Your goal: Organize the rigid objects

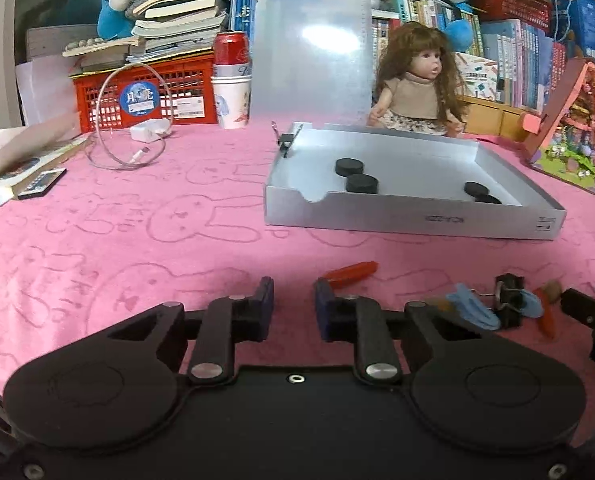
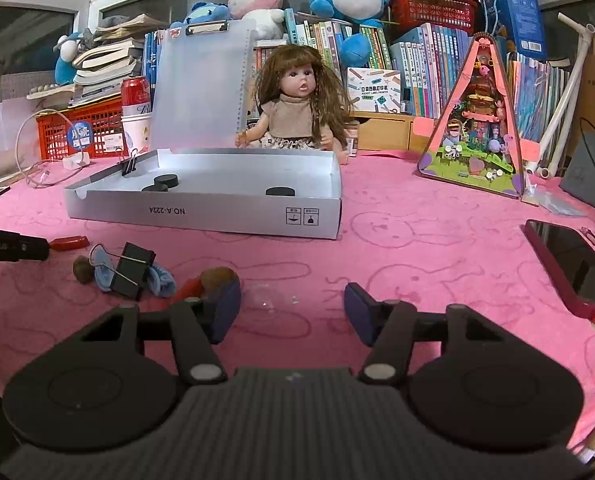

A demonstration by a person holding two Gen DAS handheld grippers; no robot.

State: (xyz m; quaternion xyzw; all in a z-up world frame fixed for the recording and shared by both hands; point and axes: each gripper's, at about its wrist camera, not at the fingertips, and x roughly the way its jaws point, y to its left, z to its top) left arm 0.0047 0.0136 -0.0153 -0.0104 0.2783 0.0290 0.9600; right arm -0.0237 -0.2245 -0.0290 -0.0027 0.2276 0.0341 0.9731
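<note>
A shallow grey box (image 1: 409,220) (image 2: 201,212) lies on the pink cloth with several black discs (image 1: 361,183) (image 2: 165,180) inside and a black clip (image 2: 129,166) on its rim. In front of it lie a red stick (image 1: 351,274) (image 2: 67,243), a black binder clip (image 1: 507,300) (image 2: 131,270), a blue piece (image 1: 471,308) (image 2: 161,280) and a brown ball (image 2: 83,270). My left gripper (image 1: 294,304) is shut, with a narrow bare gap; the red stick lies just past its right fingertip. My right gripper (image 2: 293,308) is open over bare cloth, its left finger beside a second brown ball (image 2: 217,276).
A doll (image 2: 293,104), an upright clipboard (image 2: 201,88), a red crate (image 1: 145,92), a can in paper cups (image 1: 231,80) and a toy house (image 2: 481,120) line the back. A charger with cable (image 1: 149,130) lies far left; a dark phone (image 2: 569,264) lies right.
</note>
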